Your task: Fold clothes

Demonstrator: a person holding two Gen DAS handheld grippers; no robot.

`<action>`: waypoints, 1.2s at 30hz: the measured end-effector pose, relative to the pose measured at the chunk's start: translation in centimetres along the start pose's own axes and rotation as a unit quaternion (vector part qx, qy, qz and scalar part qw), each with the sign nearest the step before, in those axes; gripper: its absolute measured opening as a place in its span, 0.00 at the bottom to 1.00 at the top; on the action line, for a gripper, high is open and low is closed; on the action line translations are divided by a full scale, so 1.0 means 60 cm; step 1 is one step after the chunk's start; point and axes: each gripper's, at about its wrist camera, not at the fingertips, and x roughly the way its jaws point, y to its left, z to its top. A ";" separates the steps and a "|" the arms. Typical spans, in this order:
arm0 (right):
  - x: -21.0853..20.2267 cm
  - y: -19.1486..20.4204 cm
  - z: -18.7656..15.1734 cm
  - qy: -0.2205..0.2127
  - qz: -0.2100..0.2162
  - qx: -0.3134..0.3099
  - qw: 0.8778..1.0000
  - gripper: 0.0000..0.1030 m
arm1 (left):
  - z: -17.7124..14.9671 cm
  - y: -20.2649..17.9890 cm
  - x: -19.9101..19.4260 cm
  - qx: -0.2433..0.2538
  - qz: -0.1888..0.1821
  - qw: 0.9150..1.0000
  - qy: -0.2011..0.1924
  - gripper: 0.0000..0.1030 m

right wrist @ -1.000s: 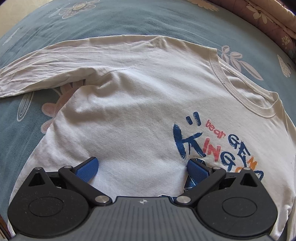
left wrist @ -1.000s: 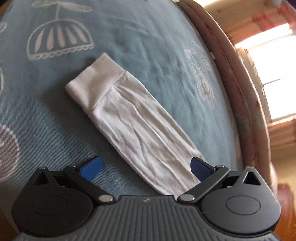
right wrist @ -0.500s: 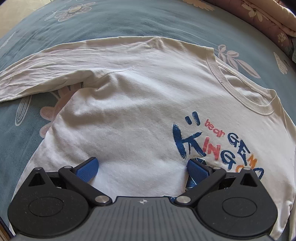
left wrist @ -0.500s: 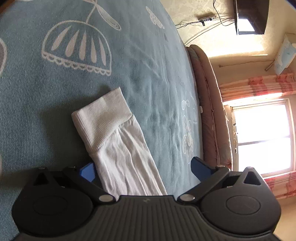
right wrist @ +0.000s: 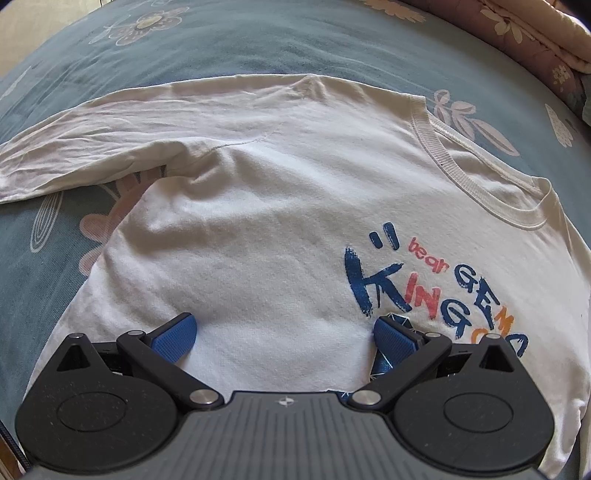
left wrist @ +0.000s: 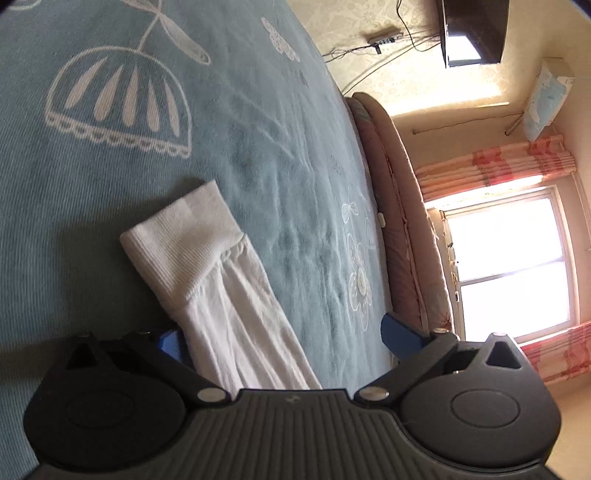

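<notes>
A white long-sleeved shirt with a blue and red "KING" print lies flat, front up, on the blue bedspread. Its left sleeve stretches out to the left. My right gripper is open and hovers low over the chest, its jaws wide apart. In the left wrist view the sleeve with its ribbed cuff lies on the bed. My left gripper is open and straddles the sleeve just behind the cuff; the sleeve passes over the left finger and partly hides it.
The blue bedspread with white flower patterns covers the bed. A pink padded bed edge runs along the far side. Beyond it are a bright window with red curtains and a wall-mounted screen. A quilted pillow lies at the top right.
My left gripper has tilted and moved forward along the sleeve toward the cuff, so the room wall and window came into view. The right gripper has barely moved over the shirt.
</notes>
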 end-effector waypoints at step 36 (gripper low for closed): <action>-0.005 0.000 -0.011 -0.023 -0.001 0.001 1.000 1.00 | -0.056 -0.159 0.027 0.253 -0.013 0.967 0.007 0.99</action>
